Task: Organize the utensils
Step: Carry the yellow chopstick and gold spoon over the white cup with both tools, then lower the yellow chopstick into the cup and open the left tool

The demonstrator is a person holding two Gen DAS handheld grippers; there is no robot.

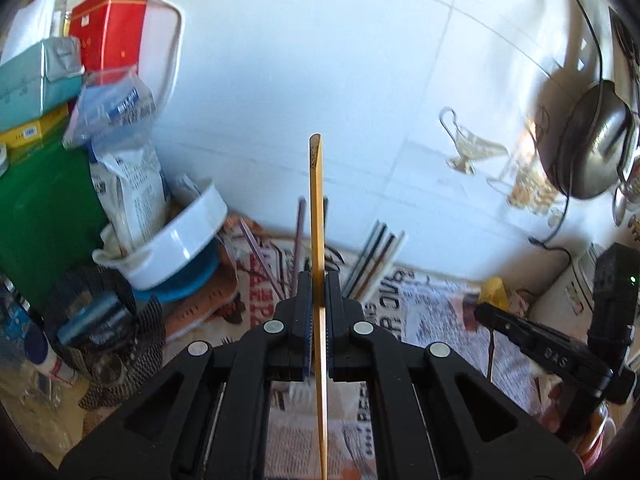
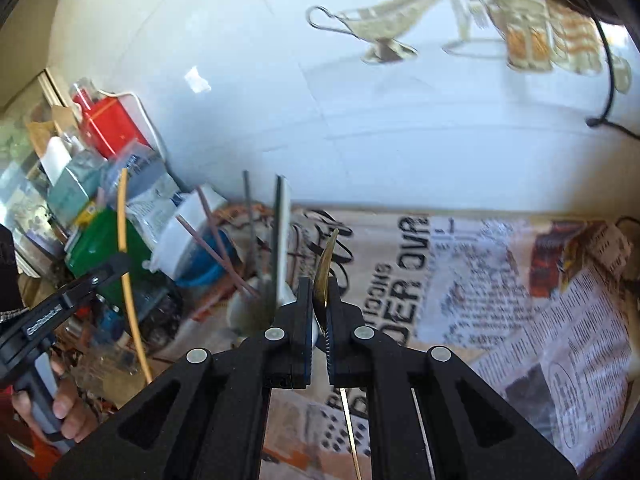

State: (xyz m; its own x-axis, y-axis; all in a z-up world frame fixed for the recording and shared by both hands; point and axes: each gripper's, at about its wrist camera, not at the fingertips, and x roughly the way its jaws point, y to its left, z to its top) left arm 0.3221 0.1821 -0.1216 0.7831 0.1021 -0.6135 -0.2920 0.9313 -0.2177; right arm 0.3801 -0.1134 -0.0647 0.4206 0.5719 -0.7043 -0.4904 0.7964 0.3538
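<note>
My left gripper [image 1: 319, 280] is shut on a long yellow flat utensil [image 1: 316, 200] that stands upright between the jaws, above the newspaper. The same yellow utensil [image 2: 124, 220] and the left gripper [image 2: 116, 264] show at the left of the right wrist view. My right gripper [image 2: 320, 292] is shut on a gold spoon [image 2: 326, 268]; its bowl sticks up past the fingertips and its thin handle [image 2: 352, 432] runs back under the jaws. A white holder [image 2: 248, 312] with several sticks and utensils stands just left of the right gripper. The right gripper [image 1: 516, 328] shows at right in the left wrist view.
Newspaper [image 2: 480, 280] covers the counter against a white tiled wall [image 1: 320, 60]. At left are a tilted white bowl [image 1: 180, 240] on a blue lid, boxes, a red tin [image 1: 108, 28] and a green box [image 1: 44, 216]. A dark mouse [image 1: 592, 140] with a cable hangs at right.
</note>
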